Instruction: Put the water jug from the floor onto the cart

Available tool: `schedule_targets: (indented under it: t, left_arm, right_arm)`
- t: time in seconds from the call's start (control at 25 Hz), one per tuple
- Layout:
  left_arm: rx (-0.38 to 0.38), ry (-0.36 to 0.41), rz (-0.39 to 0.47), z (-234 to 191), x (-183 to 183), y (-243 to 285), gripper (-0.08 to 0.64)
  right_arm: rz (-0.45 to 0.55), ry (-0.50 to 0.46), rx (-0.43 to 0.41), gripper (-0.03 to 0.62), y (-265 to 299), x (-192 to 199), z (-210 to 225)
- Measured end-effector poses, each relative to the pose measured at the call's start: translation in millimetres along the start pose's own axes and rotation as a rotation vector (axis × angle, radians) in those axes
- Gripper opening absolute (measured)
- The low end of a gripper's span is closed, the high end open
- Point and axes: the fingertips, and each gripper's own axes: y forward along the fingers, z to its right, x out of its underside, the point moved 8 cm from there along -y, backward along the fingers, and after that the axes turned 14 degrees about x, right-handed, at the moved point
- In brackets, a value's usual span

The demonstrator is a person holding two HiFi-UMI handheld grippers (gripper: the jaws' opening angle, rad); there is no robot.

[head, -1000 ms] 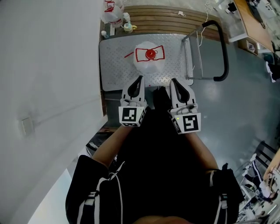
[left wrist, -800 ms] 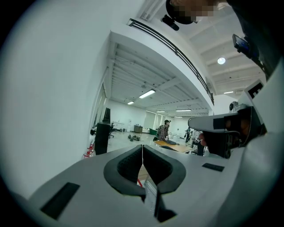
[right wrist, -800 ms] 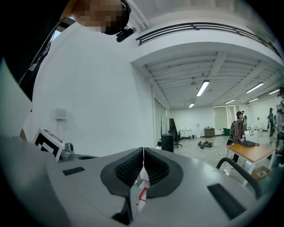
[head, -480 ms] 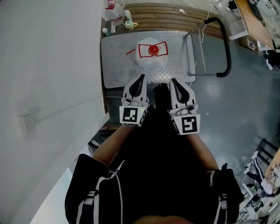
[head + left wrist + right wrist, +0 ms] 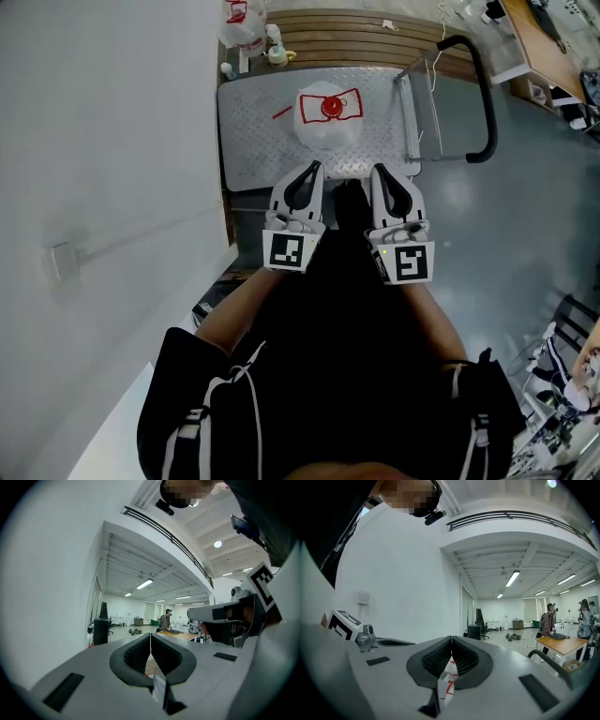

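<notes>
The person wears a black top (image 5: 328, 394) with short sleeves. White drawstrings (image 5: 251, 375) hang down its front, and white stripes (image 5: 192, 424) band the sleeve hems. Beyond the top, the left gripper (image 5: 312, 170) and right gripper (image 5: 378, 172) are pale grey shells with black ribbed pads (image 5: 136, 653). Each carries a black-and-white marker cube (image 5: 287, 251). A green light (image 5: 383, 252) glows on the right one.

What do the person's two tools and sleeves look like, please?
Both the left tool and right tool are light grey shells with black ribbed pads, each bearing a cube of black-and-white square markers. The person wears a black short-sleeved top with white stripes.
</notes>
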Motion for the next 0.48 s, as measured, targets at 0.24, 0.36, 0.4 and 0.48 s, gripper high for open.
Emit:
schedule_targets:
  t: [0.24,0.36,0.4,0.48]
  left_arm:
    - [-0.019,0.019,-0.007,-9.4,0.7,-8.2,0.020]
    - [-0.023,-0.002,0.001,-13.0,1.4,-12.8,0.020]
    - [-0.024,-0.009,0.004,-14.2,1.4,-14.7,0.020]
    - [-0.028,-0.015,0.011,-16.9,1.1,-18.6,0.020]
  right_arm:
    - [0.013,-0.020,-0.036,0.017,5.4,-1.9,-13.2]
    - [0.021,-0.022,-0.047,0.018,7.7,-2.2,-19.2]
    - [0.024,-0.022,-0.049,0.018,8.4,-2.7,-21.0]
    - [0.033,-0.026,-0.054,0.017,10.0,-4.0,-24.3]
